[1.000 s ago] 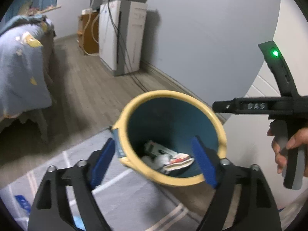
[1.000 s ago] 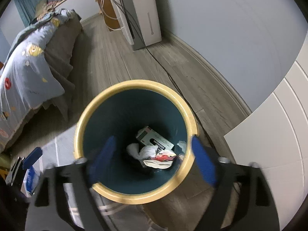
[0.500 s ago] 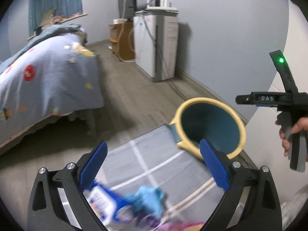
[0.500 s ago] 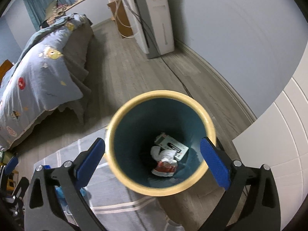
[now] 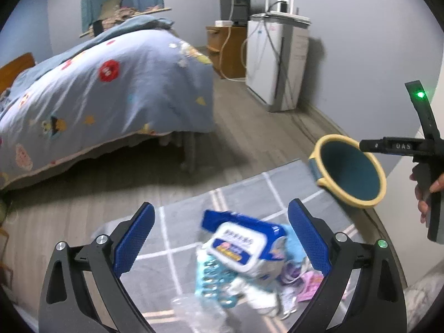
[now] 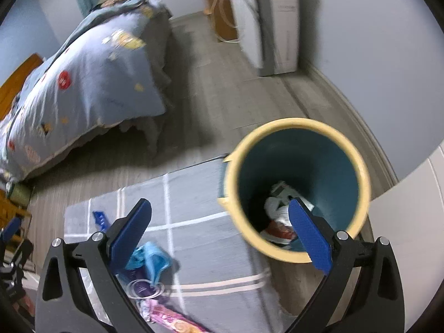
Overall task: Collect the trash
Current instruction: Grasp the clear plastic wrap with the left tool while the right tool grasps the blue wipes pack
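Observation:
A teal bin with a yellow rim (image 6: 298, 183) stands at the edge of a grey rug (image 6: 199, 238) and holds crumpled wrappers and paper (image 6: 277, 213). It also shows in the left wrist view (image 5: 351, 172). My left gripper (image 5: 222, 241) is open and empty above a pile of trash on the rug: a blue-and-white wipes pack (image 5: 241, 245), a light blue item (image 5: 213, 280), clear plastic (image 5: 194, 313), pink wrappers (image 5: 308, 285). My right gripper (image 6: 222, 236) is open and empty, between the bin and a blue cloth (image 6: 152, 260) with pink wrappers (image 6: 172, 322).
A bed with a blue patterned cover (image 5: 105, 88) stands at the left. A white appliance (image 5: 274, 61) with cables and a wooden cabinet (image 5: 227, 50) stand by the grey wall. Wood floor lies between the bed and the rug. A white panel (image 6: 410, 222) is right of the bin.
My left gripper has swung away from the bin and down over the trash pile on the rug. My right gripper has pulled back and left from above the bin. Both stay open.

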A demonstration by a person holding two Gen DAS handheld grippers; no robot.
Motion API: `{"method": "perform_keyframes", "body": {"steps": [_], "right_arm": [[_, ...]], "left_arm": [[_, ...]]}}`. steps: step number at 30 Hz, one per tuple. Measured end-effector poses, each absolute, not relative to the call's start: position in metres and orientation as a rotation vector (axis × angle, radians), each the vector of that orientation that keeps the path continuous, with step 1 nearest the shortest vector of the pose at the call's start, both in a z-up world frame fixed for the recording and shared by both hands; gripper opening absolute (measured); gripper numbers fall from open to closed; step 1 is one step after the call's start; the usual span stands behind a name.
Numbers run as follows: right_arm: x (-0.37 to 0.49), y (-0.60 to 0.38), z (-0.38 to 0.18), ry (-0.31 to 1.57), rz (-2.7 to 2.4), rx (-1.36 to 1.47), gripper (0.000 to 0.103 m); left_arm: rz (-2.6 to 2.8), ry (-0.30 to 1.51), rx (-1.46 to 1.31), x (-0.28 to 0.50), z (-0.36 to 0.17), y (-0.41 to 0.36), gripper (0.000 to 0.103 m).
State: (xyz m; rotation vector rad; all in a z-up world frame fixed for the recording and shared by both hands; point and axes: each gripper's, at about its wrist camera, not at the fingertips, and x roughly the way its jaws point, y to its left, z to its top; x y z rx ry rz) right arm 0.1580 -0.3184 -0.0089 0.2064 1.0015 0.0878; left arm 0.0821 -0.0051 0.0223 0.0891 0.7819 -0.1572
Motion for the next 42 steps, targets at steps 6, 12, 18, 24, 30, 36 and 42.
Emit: {"method": "perform_keyframes", "body": {"steps": [6,12,18,24,30,36,42], "right_arm": [[0.156,-0.259,-0.021,1.035,0.175,0.107,0.097],[0.153,-0.214,-0.031,1.043,0.239,0.021,0.097],[0.155,-0.179,-0.048,1.084,0.267,-0.017,0.097],[0.157,-0.153,-0.061,1.124,0.287,-0.021,0.097],[0.157,-0.133,-0.073,1.16,0.305,-0.014,0.089],[0.16,-0.121,-0.089,1.214,0.328,-0.015,0.068],[0.161,-0.116,-0.096,1.255,0.383,0.011,0.02]], "left_arm": [[-0.118,0.828,0.094,0.078,0.004,0.029,0.096],[-0.091,0.886,0.092,0.073,-0.017,0.061,0.096],[-0.114,1.001,0.018,0.069,-0.051,0.075,0.096],[-0.144,1.124,0.055,0.061,-0.09,0.067,0.096],[-0.2,1.237,0.051,0.056,-0.113,0.062,0.095],[-0.211,1.273,0.025,0.054,-0.123,0.067,0.084],[-0.255,1.305,0.013,0.05,-0.128,0.068,0.044]]}}
